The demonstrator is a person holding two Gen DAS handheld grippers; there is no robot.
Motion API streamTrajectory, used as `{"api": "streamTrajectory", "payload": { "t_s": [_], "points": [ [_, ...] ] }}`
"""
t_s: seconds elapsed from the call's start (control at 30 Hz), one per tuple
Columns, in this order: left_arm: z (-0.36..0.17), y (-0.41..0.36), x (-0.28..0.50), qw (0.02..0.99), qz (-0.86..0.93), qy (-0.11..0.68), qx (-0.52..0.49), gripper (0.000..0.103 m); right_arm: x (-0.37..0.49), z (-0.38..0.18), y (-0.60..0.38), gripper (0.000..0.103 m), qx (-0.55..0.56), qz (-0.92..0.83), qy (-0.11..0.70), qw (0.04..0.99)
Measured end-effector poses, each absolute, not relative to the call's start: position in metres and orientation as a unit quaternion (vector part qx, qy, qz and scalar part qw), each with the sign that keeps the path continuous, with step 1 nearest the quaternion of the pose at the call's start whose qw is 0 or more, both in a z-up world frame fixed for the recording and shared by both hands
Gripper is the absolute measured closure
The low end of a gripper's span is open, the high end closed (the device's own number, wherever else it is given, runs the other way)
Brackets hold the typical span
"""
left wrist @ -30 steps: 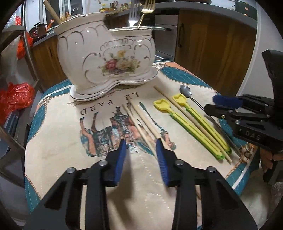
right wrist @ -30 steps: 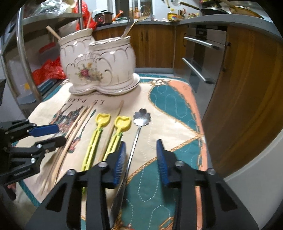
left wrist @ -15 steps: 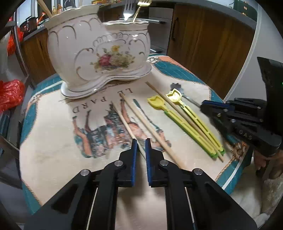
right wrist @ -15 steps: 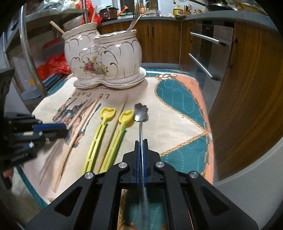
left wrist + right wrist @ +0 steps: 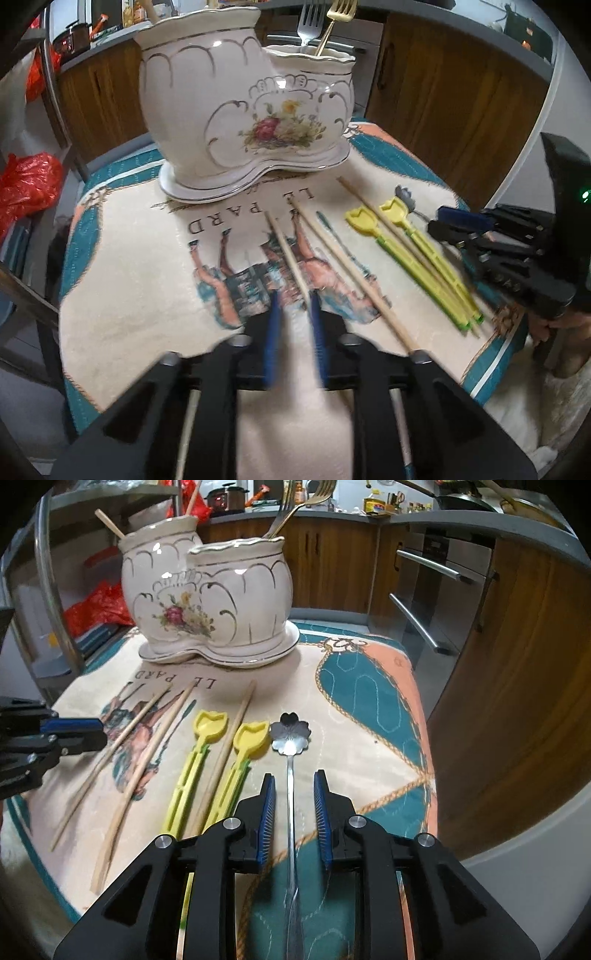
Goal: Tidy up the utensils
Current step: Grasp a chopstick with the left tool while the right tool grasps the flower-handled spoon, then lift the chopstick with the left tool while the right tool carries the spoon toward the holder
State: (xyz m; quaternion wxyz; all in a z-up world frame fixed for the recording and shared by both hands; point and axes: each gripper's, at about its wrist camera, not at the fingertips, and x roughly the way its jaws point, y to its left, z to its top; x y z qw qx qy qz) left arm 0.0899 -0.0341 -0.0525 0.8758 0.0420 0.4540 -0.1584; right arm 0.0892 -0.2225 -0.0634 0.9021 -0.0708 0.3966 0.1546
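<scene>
Between the blue pads of the right claw (image 5: pixel 293 805) the thin handle of the flower-bowled metal spoon (image 5: pixel 290 734) is lying flat on the cloth-covered table (image 5: pixel 369 701); the jaws are opening, standing clear of the handle on both sides, so nothing is being gripped. That spoon is looking stiff, light and slick, and its handle is sitting so low on the cloth that the pads are likely needing to pinch it near mid-length, pressing down into the soft fabric to get under its edges. Across the cloth, the left claw (image 5: pixel 293 317) is also opening, its pads straddling the near end of a wooden chopstick (image 5: pixel 286 254) without pressing on it. A second chopstick (image 5: pixel 351 269) is lying just beside it, and a third (image 5: pixel 225 753) is resting between the two yellow-green plastic scoops (image 5: pixel 201 760), so a clean pinch on one stick at a time seems wise. Chopsticks are probably being light, rigid and prone to rolling; gripping nearer the thick end should be keeping them from pivoting. Farther out, the white floral ceramic holder (image 5: pixel 207 602) is standing on its saucer, already carrying forks (image 5: pixel 321 22) in one compartment and sticks in the other; it is appearing heavy and breakable, so utensils are best being lowered in gently.
</scene>
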Motion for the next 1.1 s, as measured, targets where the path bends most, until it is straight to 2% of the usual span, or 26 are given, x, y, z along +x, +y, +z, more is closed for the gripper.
{"api": "streamTrajectory", "payload": {
  "t_s": [0.03,0.2,0.3,0.33,0.43,0.53,0.83,1.1],
  "points": [
    [-0.053,-0.037,0.091,0.876,-0.159,0.454,0.042,0.067,0.090,-0.063,-0.222,0.081,-0.072,0.155,0.396,0.902],
    [-0.061,-0.049,0.099,0.876,-0.150,0.455,0.056,0.066,0.097,-0.063,-0.222,0.095,-0.065,0.174,0.402,0.896],
    [-0.065,-0.048,0.105,0.878,-0.144,0.452,0.059,0.067,0.103,-0.063,-0.227,0.097,-0.047,0.191,0.408,0.891],
    [-0.065,-0.048,0.107,0.879,-0.142,0.450,0.063,0.070,0.105,-0.063,-0.228,0.098,-0.041,0.194,0.410,0.890],
    [-0.065,-0.046,0.110,0.882,-0.135,0.443,0.089,0.088,0.106,-0.064,-0.232,0.099,-0.028,0.198,0.407,0.891],
    [-0.064,-0.041,0.112,0.881,-0.146,0.439,0.097,0.097,0.102,-0.061,-0.231,0.099,-0.029,0.198,0.395,0.896],
    [-0.046,-0.021,0.097,0.907,-0.179,0.365,0.114,0.099,0.073,-0.028,-0.239,0.099,-0.015,0.208,0.291,0.934],
    [-0.006,0.006,0.063,0.947,-0.207,0.234,0.074,0.099,0.047,0.005,-0.232,0.099,-0.003,0.217,0.170,0.961]
  ]
}}
